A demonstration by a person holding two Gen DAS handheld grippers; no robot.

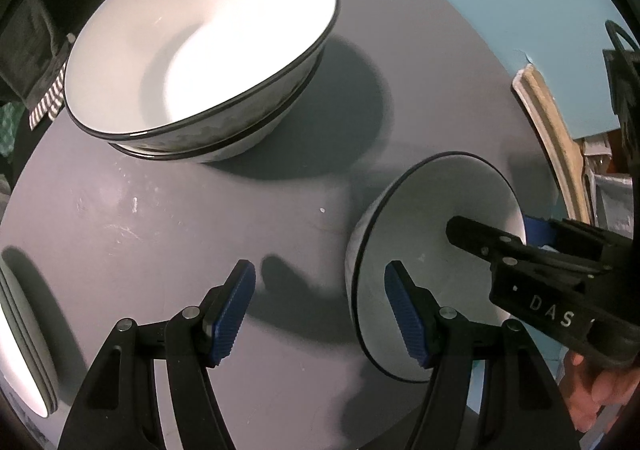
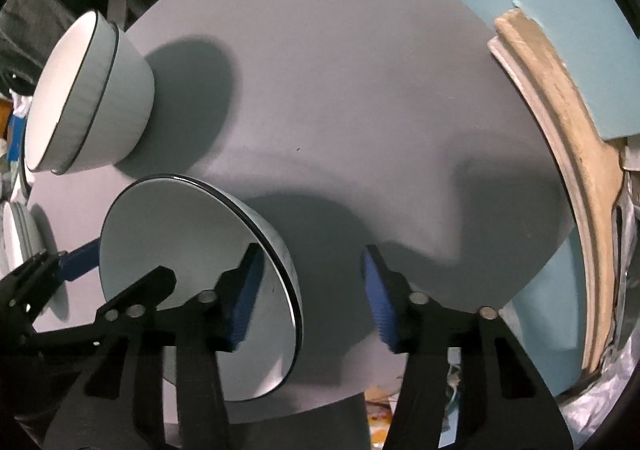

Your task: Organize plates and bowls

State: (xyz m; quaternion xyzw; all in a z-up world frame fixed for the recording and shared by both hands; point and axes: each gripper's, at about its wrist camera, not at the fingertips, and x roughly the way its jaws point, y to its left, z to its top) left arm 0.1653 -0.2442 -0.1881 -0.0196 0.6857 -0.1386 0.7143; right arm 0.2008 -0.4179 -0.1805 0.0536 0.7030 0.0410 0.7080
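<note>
Left wrist view: the small bowl [image 1: 424,262] is seen near the right edge of the grey tabletop [image 1: 200,230], well apart from the stacked bowls [image 1: 200,50] toward the far left edge, with plates [image 1: 20,342] glimpsed at the near left edge. The right gripper [image 2: 312,294] is pointed almost straight down, its jaws partly drawn in and straddling the small bowl's near-side wall, one pad inside and one outside; no pressing on the rim can be made out yet. The left gripper [image 1: 320,310] is held spread wide and steeply downward, one finger over the bowl's interior, nothing being held. For this step to go well, the wall should be pinched squarely and deep enough that the bowl is not tipped when lifted, and the left gripper should be kept clear of the rim. A hand [image 1: 592,390] is visible under the right gripper's body
</note>
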